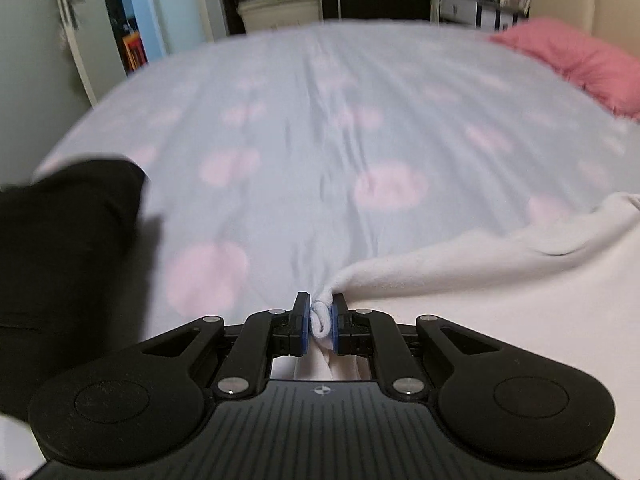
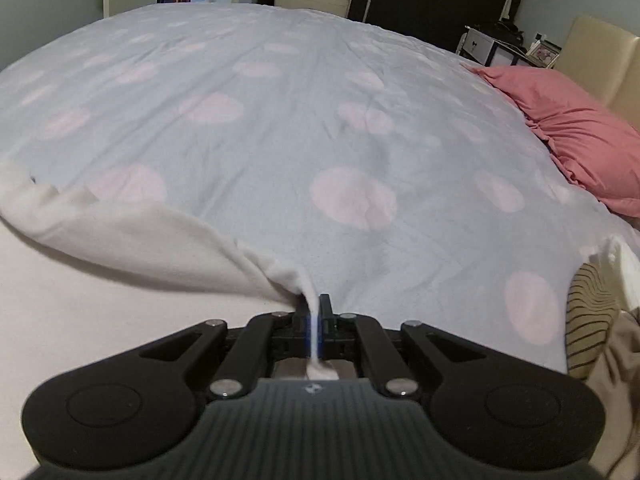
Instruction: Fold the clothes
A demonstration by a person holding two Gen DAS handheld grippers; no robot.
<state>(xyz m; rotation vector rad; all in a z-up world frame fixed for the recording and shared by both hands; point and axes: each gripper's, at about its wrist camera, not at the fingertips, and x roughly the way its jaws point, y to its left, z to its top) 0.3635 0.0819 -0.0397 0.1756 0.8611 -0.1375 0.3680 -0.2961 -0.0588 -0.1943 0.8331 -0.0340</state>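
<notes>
Garment [image 1: 460,264] edge pinched in both tongs — left [image 1: 320,320]; right [image 2: 316,320].

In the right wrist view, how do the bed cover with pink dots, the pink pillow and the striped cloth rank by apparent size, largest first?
1. Bed cover, it fills most of the picture.
2. Pink pillow.
3. Striped cloth, partly cut off at the right edge and nearer the camera, so its place after the pillow is unsure.

A garment [image 1: 500,264] lay on the bed [image 1: 320,120] at four o'clock of the left gripper [image 1: 320,316], a pillow [image 1: 576,60] at two o'clock, a dark cloth [image 1: 68,248] at nine
</notes>
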